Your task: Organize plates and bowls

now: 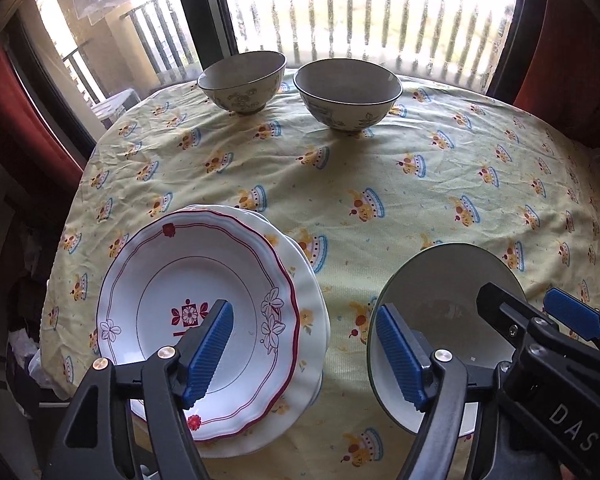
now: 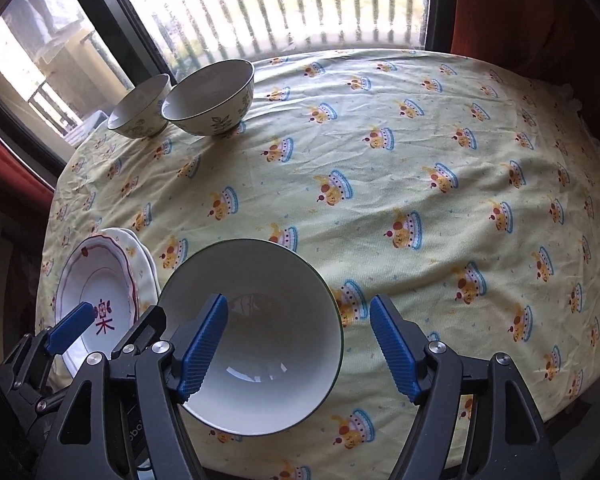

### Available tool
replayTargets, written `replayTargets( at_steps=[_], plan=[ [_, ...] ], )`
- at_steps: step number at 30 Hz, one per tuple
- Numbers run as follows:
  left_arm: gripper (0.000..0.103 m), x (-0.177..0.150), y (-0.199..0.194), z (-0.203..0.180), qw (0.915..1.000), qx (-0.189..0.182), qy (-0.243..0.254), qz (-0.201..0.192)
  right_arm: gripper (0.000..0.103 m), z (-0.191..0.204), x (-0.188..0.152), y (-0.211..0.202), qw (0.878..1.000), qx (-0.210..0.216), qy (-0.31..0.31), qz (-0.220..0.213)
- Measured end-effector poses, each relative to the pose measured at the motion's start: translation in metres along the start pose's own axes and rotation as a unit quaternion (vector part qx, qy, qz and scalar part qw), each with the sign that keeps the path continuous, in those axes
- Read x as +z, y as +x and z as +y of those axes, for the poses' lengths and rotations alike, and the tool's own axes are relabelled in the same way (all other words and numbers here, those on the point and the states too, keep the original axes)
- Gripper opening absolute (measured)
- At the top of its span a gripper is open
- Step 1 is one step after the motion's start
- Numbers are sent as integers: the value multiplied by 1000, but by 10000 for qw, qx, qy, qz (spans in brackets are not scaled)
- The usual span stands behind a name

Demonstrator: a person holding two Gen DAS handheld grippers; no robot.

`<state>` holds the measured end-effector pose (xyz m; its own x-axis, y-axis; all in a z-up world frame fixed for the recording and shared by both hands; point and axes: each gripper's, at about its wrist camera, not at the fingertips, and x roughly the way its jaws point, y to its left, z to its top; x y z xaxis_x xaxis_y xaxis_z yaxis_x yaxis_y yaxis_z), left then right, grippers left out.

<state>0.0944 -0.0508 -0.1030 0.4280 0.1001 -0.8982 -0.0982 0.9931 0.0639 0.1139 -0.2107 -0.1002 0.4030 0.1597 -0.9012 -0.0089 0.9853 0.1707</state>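
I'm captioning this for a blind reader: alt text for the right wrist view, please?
Open right gripper hovers over a white bowl on a yellow tablecloth; stacked plates at left, two bowls by the window.

Right tool (image 2: pixel 298 350): blue ribbed pads spread wide, nothing gripped; one pad over the near bowl's inside, the other outside its rim.
Near bowl (image 2: pixel 260 360): white inside, dark rim, upright on the bench (image 2: pixel 420 140).
Bench cover: yellow printed cloth.
Plates (image 2: pixel 100 280): stacked at left, top one red-trimmed.
Left tool (image 2: pixel 72 326): one blue pad over that stack.
Two patterned bowls (image 2: pixel 208 100), far left, side by side near the window.
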Motion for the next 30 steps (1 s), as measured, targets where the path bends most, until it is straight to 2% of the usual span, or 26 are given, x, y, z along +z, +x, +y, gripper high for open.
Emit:
replayTargets(
  at_steps=[5, 10, 16, 24, 30],
  plan=[
    [77, 15, 7, 19, 9999, -142, -56, 44, 77, 19, 10, 4, 10000, -46, 66, -41],
    [84, 34, 11, 37, 9999, -116, 10, -45, 77, 39, 24, 5, 9998, -118, 98, -119],
    [85, 60, 13, 60, 9995, -227, 97, -195, 77, 62, 45, 5, 9991, -124, 288, -287],
    [85, 94, 21, 87, 9993, -155, 236, -247, 77, 100, 73, 9, 9985, -185, 159, -485],
    [85, 120, 27, 103, 9981, -91, 422, -440, 77, 122, 93, 14, 9976, -39, 93, -692]
  ],
)
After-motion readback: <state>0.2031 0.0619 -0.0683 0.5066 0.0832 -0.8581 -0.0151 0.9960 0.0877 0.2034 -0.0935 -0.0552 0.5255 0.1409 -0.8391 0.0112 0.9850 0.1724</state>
